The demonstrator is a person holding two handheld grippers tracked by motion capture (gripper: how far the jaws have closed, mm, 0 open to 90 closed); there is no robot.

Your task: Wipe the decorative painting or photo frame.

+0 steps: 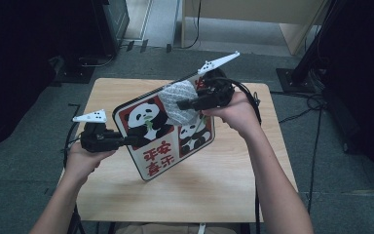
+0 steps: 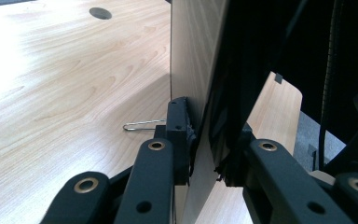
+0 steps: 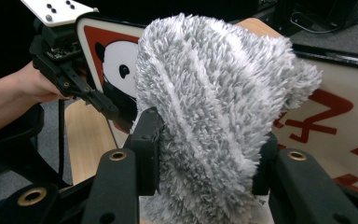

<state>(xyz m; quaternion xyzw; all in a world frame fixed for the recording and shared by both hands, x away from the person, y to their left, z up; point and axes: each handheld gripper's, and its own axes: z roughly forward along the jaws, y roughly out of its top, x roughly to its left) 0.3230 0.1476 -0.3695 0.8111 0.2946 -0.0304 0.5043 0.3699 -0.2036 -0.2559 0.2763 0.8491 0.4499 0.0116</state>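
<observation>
- Panda board (image 1: pixel 168 129), white with red panels, black rim and red characters: held tilted above the worktop (image 1: pixel 214 185), lower corner near or on the wood, which of the two not clear from the high view.
- Left gripper (image 1: pixel 131 141): at the board's left edge, jaws clamped on that edge; in the left gripper view, one pad on the pale wood-grain back (image 2: pixel 191 70), the other on the dark front side, board (image 2: pixel 205 154) pinched edge-on between them.
- Right gripper (image 1: pixel 185 105): at the board's upper part, jaws closed on a grey fluffy cloth (image 1: pixel 177 100).
- Grey fluffy cloth (image 3: pixel 214 107): bunched thick between the two black jaws in the right gripper view, pressed against the board's printed face (image 3: pixel 326 107), covering part of the upper panda picture.
- Left hand (image 1: pixel 83 161): just left of the board, wrapped round the left gripper's body.
- Right hand (image 1: pixel 238 114): just right of the board's upper corner, round the right gripper.
- Thin wire clip (image 2: pixel 142 125): flat on the worktop behind the board, just beside the left gripper's pad in the left gripper view.
- Round dark hole (image 2: pixel 100 12): in the worktop, well apart from the board, far end.
</observation>
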